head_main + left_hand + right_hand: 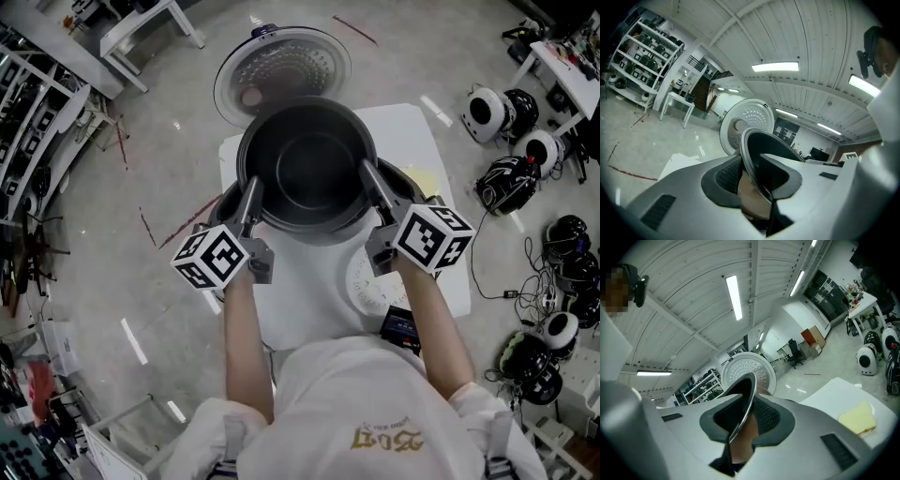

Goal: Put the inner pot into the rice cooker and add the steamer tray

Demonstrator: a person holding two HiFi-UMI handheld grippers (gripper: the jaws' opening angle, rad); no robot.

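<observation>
Currently the inner pot (pixel 307 173) hangs over the open rice cooker (pixel 410 185), its rim pinched on opposite sides by the fingers of the left gripper (pixel 250 197) and right gripper (pixel 371 185); uneven lowering could tilt and jam it.

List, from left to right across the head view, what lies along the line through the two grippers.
The left gripper → dark round metal inner pot → right gripper → black-and-white rounded object.
</observation>
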